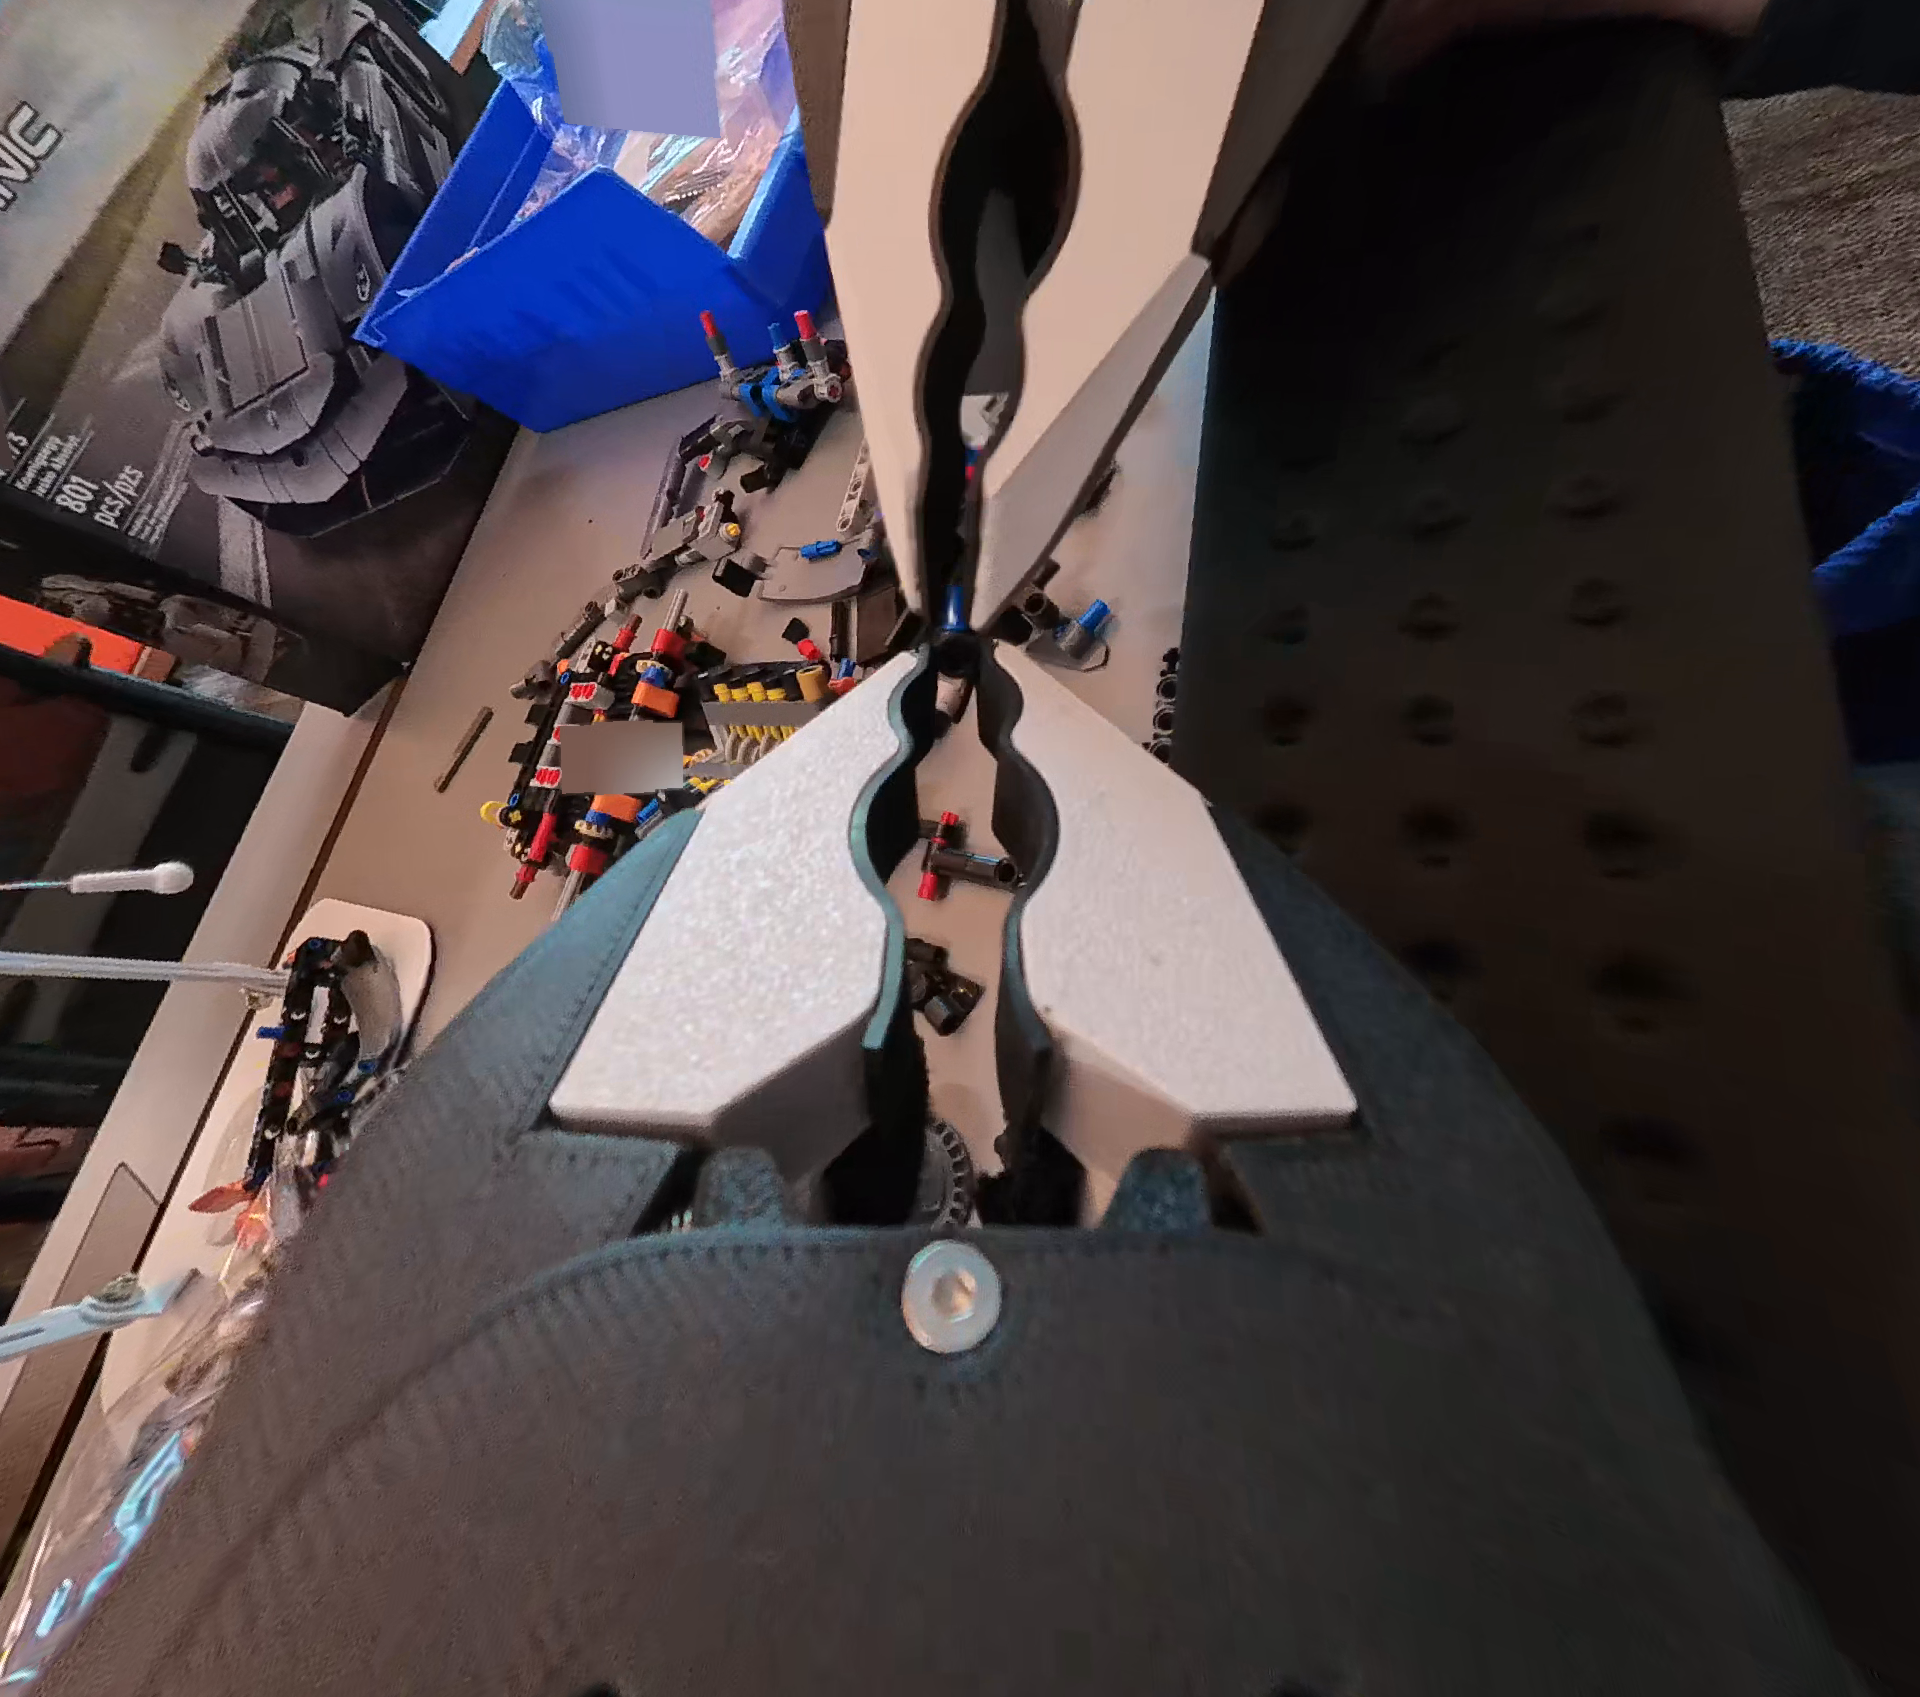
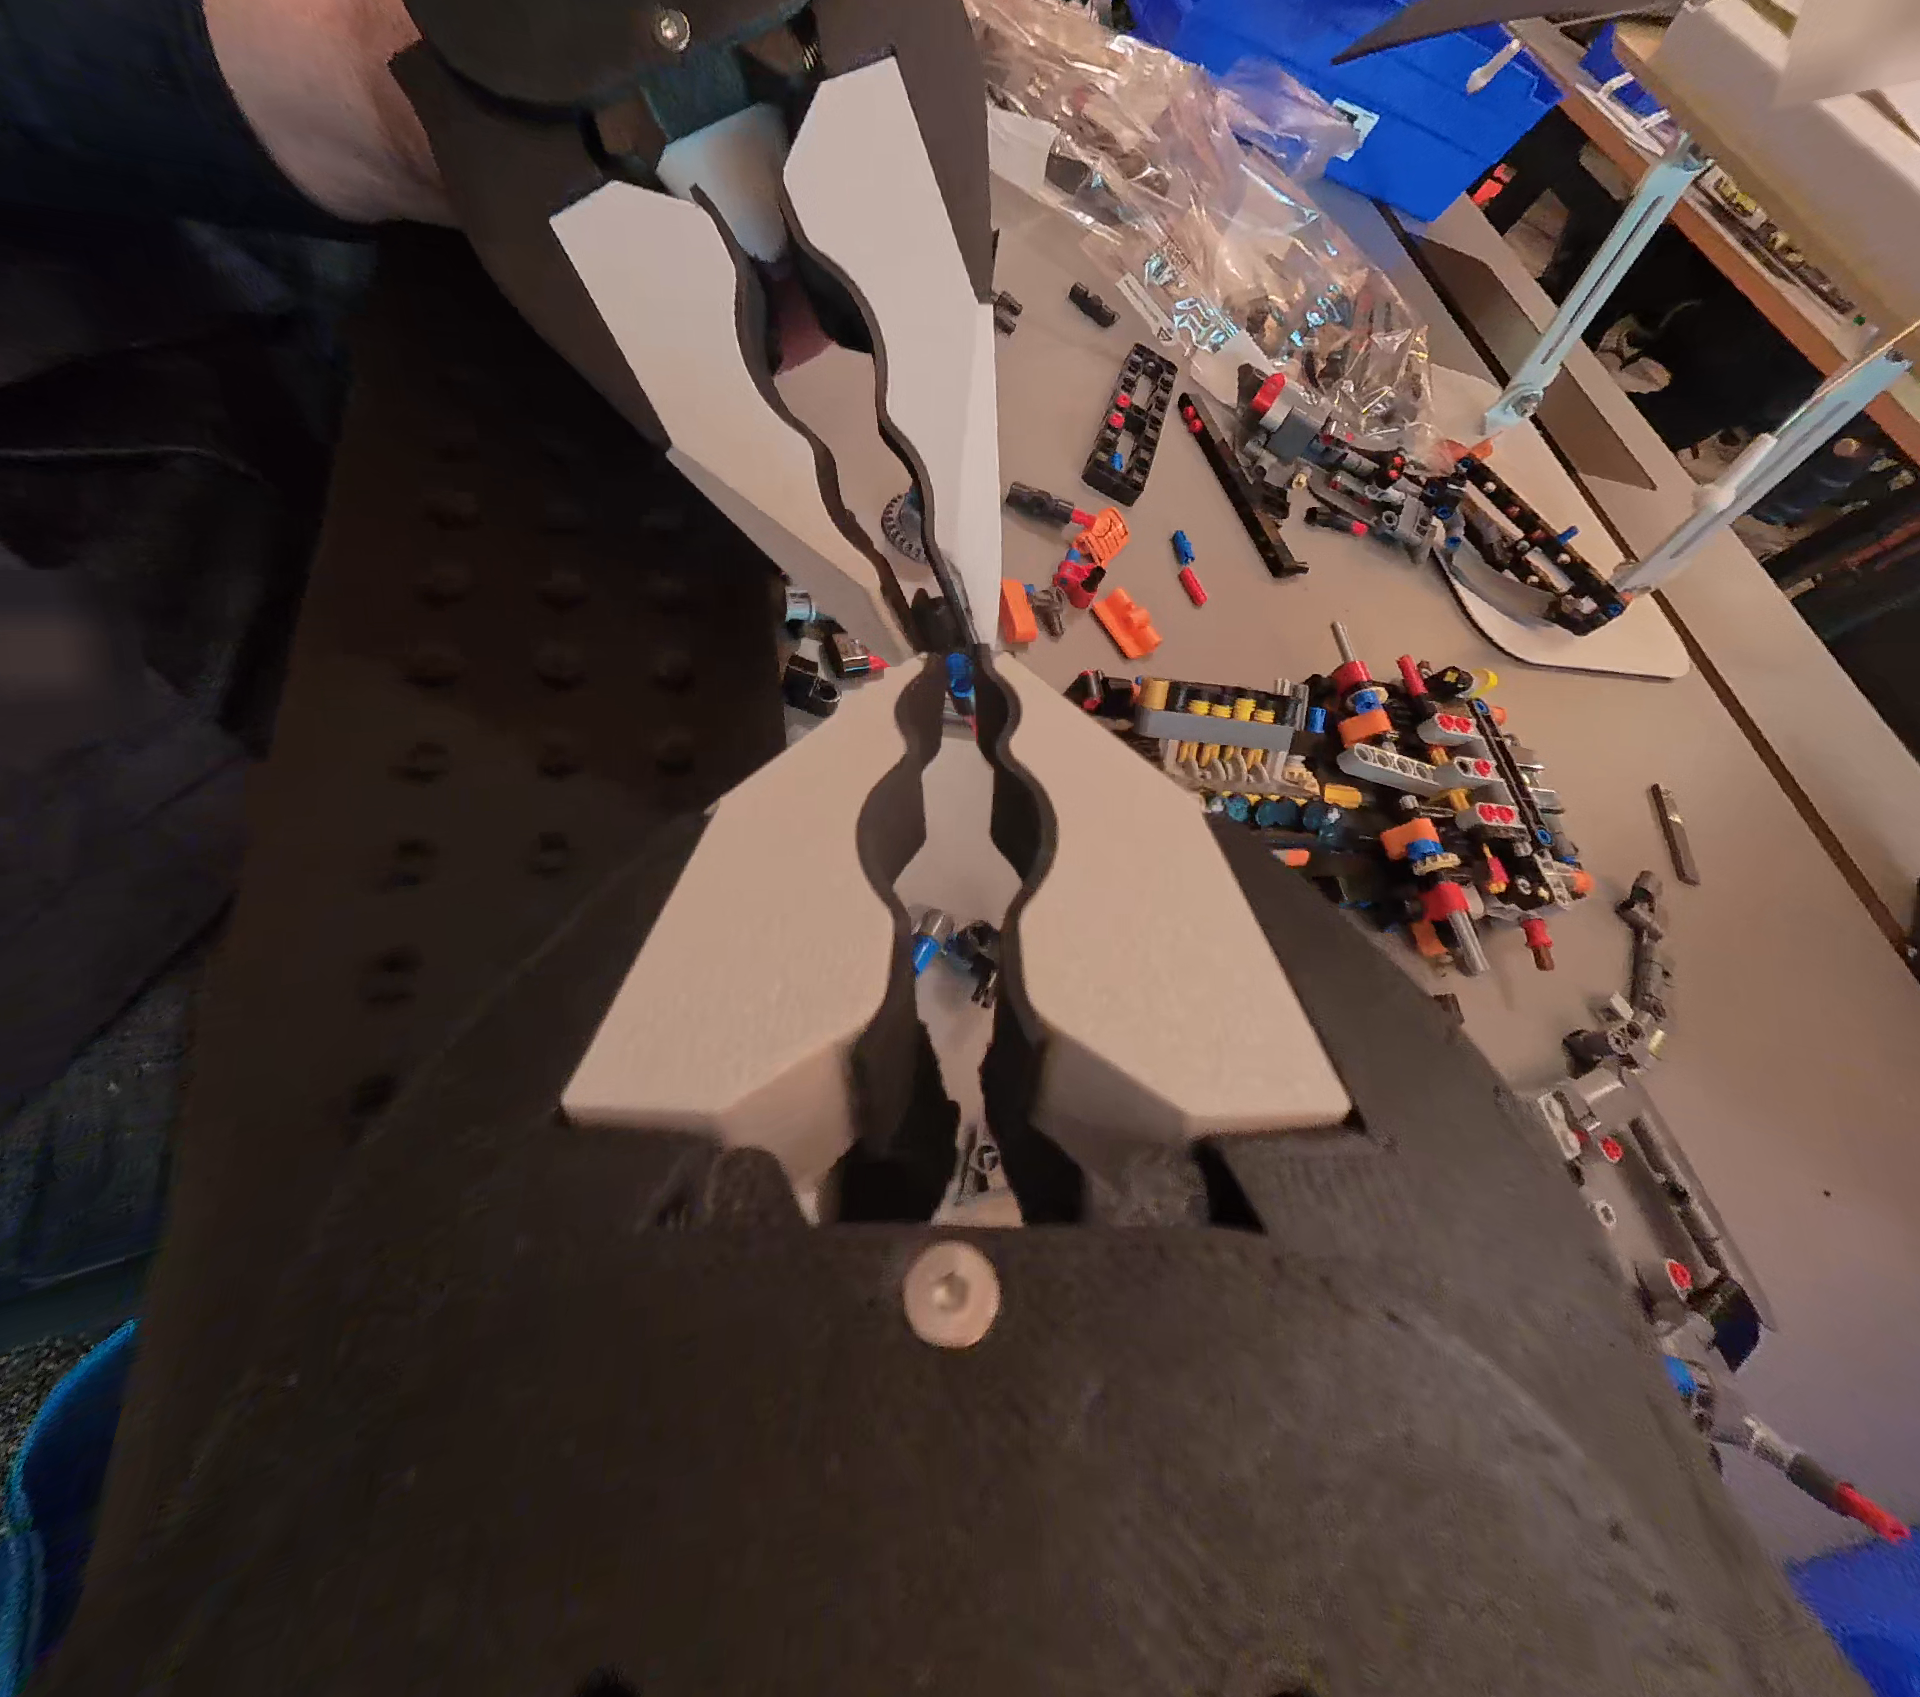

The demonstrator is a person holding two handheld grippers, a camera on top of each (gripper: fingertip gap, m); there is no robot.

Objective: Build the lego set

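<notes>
The two grippers meet tip to tip above the grey table [image 2: 1714, 1076], each seen head-on by the other's camera. The left gripper [image 1: 951, 655] has its white fingers [image 1: 769, 899] clenched on a small black connector piece [image 1: 952, 662] at the very tips, and the right gripper [image 2: 961, 676] is clenched on a blue pin [image 2: 958, 679], whose other end runs into that black piece, so the two small parts are touching between the two sets of tips. In the left wrist view the blue pin [image 1: 953, 608] shows as a short blue stub caught in the far gripper's tips. The half-built lego assembly [image 2: 1434, 806], a dense block of black, grey, red, orange and yellow parts, lies on the table near the middle, just beyond the meeting tips. Loose pieces are scattered around it: two orange parts [image 2: 1127, 619], a black frame [image 2: 1132, 421] and a long black beam [image 2: 1242, 494]. Clear plastic bags [image 2: 1195, 193] of parts lie toward the far edge, with blue bins [image 2: 1330, 16] behind them. A second black sub-assembly [image 2: 1538, 546] rests on a white plate [image 2: 1621, 660] near the table's side edge. The set's box [image 1: 208, 276] stands at the far edge beside a blue bin [image 1: 582, 276] in the left wrist view
</notes>
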